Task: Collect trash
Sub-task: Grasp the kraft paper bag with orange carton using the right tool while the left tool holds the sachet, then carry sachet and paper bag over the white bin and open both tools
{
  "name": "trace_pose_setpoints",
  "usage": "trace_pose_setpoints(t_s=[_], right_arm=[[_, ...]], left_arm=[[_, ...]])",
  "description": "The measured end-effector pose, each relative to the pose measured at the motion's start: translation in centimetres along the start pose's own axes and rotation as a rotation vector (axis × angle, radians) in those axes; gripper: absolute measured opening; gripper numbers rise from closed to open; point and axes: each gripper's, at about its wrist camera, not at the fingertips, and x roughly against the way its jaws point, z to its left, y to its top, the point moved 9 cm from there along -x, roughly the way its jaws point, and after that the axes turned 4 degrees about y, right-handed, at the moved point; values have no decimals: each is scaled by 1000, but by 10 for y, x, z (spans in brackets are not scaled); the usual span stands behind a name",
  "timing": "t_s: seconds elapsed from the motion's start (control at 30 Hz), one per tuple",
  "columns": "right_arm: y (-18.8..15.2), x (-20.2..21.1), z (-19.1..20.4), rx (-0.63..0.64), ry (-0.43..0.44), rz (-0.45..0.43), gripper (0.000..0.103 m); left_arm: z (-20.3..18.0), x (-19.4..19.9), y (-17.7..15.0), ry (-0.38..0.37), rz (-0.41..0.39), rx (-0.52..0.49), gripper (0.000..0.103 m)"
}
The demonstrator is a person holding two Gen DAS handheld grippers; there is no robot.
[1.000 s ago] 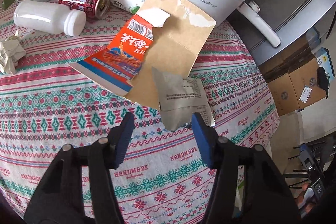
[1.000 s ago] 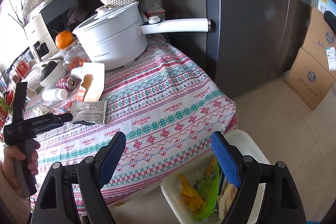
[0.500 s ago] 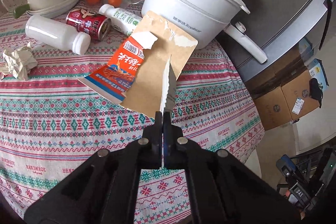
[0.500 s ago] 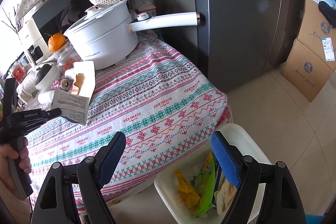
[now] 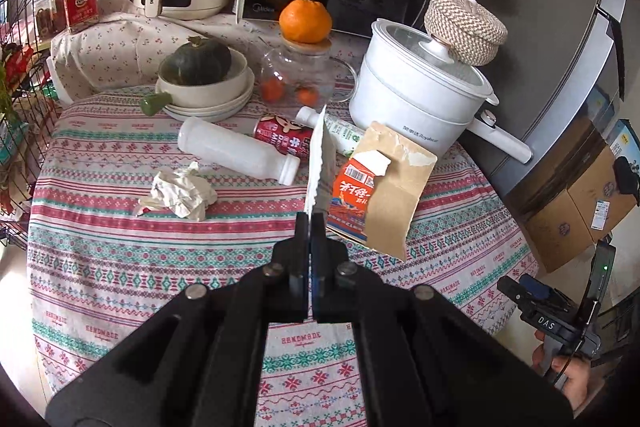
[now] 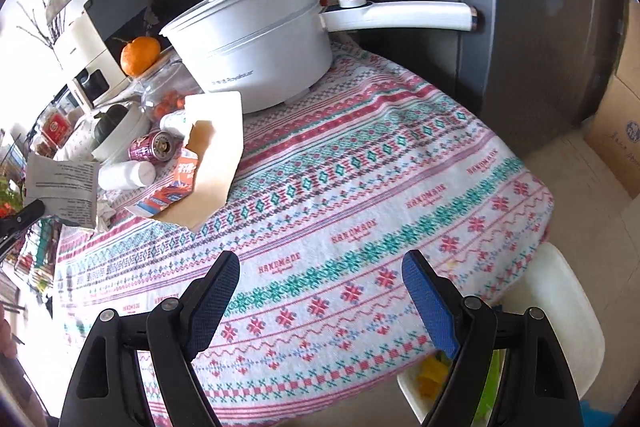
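Left wrist view: left gripper [image 5: 309,223] clamped tight on a silver wrapper [image 5: 319,163], seen edge-on and standing up from the pinched tips, lifted clear of the tablecloth [image 5: 120,267]. Beyond the tips and a little to the right, lay a torn cardboard carton [image 5: 384,195] with an orange printed face, flat on the cloth. Further ahead, lay a red can [image 5: 282,139] on its side, with a green-labelled white bottle [image 5: 340,135] just behind it, and a plain white bottle [image 5: 236,153] to the left of the can. Left of the wrapper, sat a crumpled ball of paper [image 5: 180,193]. Far ahead to the right, stood a white electric pot [image 5: 416,99], a woven lid [image 5: 464,23] resting on top. At the far lower right, showed a hand [image 5: 572,387] gripping the other tool.

Right wrist view: right gripper [image 6: 320,303] spread wide with nothing between the blue pads [image 6: 430,303], hovering over the near edge of the table. Below and to the right of the tips, stood a white bin [image 6: 560,311], partly hidden by the right finger, with yellow and green scraps inside. Far off to the left, hung the same wrapper [image 6: 64,187] with its printed face showing, pinched at its lower corner, well apart from the bin.
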Motion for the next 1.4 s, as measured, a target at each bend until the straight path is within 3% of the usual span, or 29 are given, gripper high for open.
trace_pose_setpoints(t_s=[0.13,0.4,0.53,0.7,0.8,0.83,0.9,1.0,1.13,1.4], right_arm=[[9,-30,27,104,9,4,85],[39,-95,74,167,119,24,85],[53,-124,83,158,175,27,85],[76,-155,79,148,177,22,83],[85,-167,77,98,205,20,69],[88,-169,78,81,224,11,61],[89,-172,82,43,284,24,32],[81,-165,91,-6,387,71,13],[75,-124,91,8,429,41,6],[61,-45,58,55,307,-5,2]], left_arm=[[22,0,1,31,-9,0,0],[45,-6,1,-4,29,73,0],[43,-11,1,25,20,31,0],[48,-22,-1,50,48,24,1],[53,-27,0,50,59,44,1],[54,-28,0,52,62,46,1],[55,-30,-1,58,68,48,0],[51,-33,-5,42,89,61,0],[35,-32,-10,8,108,63,1],[-16,-16,-22,-74,103,-33,1]])
